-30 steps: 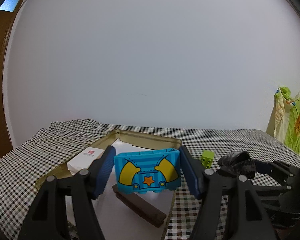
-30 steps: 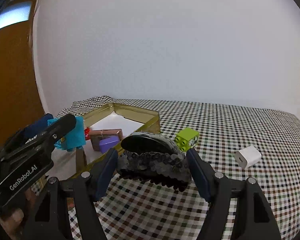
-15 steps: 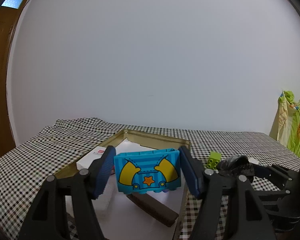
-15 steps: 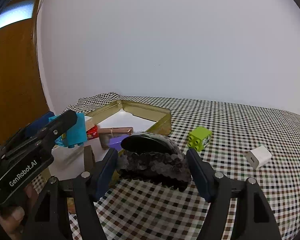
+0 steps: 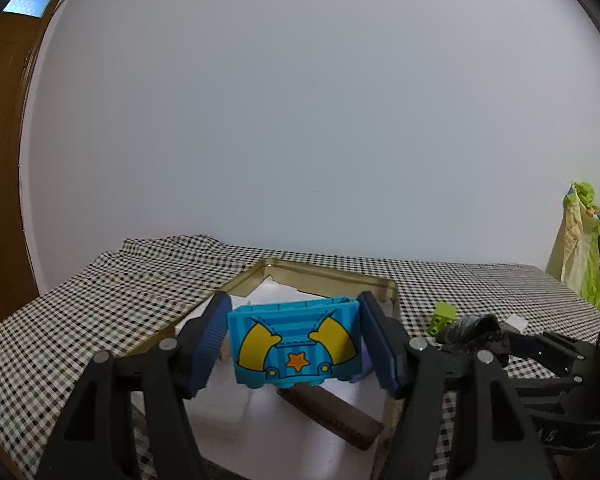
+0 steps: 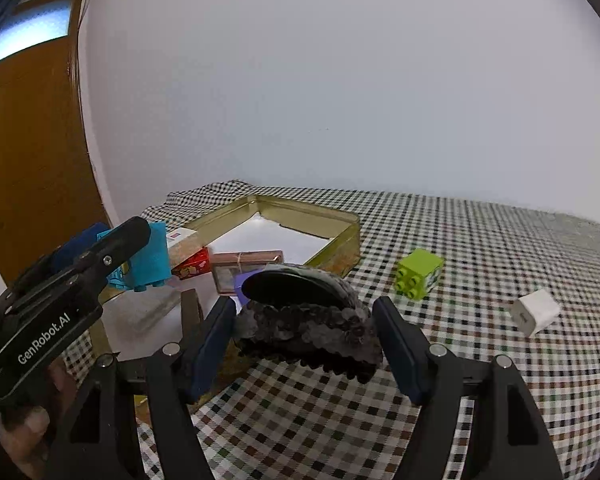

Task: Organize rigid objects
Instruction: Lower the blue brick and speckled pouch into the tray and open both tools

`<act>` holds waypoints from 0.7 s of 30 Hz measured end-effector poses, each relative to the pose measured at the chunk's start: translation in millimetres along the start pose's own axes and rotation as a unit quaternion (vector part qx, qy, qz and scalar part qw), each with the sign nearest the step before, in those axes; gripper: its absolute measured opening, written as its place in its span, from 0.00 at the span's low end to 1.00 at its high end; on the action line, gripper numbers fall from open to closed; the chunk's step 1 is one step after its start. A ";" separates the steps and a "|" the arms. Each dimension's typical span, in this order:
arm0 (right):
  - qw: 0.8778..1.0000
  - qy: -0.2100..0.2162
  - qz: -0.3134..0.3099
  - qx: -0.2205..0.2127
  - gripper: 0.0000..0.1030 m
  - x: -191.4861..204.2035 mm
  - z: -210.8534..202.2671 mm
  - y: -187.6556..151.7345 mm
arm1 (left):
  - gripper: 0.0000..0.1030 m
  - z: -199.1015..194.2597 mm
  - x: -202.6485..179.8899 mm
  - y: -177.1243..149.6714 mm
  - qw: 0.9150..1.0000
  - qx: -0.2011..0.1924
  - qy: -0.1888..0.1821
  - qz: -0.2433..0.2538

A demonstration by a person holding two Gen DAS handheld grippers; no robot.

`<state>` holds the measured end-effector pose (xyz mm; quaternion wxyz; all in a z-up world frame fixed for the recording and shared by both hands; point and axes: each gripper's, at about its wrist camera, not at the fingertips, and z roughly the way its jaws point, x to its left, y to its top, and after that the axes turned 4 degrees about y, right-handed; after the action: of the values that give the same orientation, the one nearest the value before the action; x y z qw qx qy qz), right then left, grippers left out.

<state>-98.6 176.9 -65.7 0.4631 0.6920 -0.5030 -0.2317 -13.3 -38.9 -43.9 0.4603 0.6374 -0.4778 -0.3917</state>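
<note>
Tabletop: checked cloth, black and white.
Tray: gold rim, white lining, holding a brown bar, a purple piece and a red box.
Left gripper: jaws part-closed, clamped on a blue block, raised over the tray.
Right gripper: jaws wide, pressed on a black sequined case, raised beside the tray's near corner.
Green block: on the cloth, right of the tray.
White charger: right of the green block.
</note>
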 end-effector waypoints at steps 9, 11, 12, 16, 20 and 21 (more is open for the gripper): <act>1.000 0.017 -0.011 0.002 0.71 8.5 10.9 8.0 | 0.63 8.3 27.2 9.8 1.000 0.027 0.016 -0.001; 1.000 0.018 -0.016 0.004 0.71 11.1 15.0 12.6 | 0.63 8.8 29.5 13.8 0.999 0.031 0.022 0.006; 1.000 0.020 -0.018 0.005 0.71 12.2 17.1 14.6 | 0.63 9.8 30.9 15.9 0.999 0.034 0.025 0.010; 0.999 0.032 -0.024 0.010 0.71 18.1 20.5 25.8 | 0.63 15.8 34.4 22.9 0.998 0.047 0.028 0.019; 0.998 0.044 -0.032 0.019 0.71 25.3 26.5 37.4 | 0.63 32.4 33.2 27.7 0.996 0.078 0.029 0.033; 0.998 0.047 -0.036 0.025 0.71 28.1 30.9 40.2 | 0.63 38.4 32.3 27.7 0.995 0.090 0.027 0.033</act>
<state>-131.4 136.1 -40.8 0.4602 0.7309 -0.4613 -0.2028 -48.6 -81.6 -29.5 0.4265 0.6707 -0.5194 -0.3137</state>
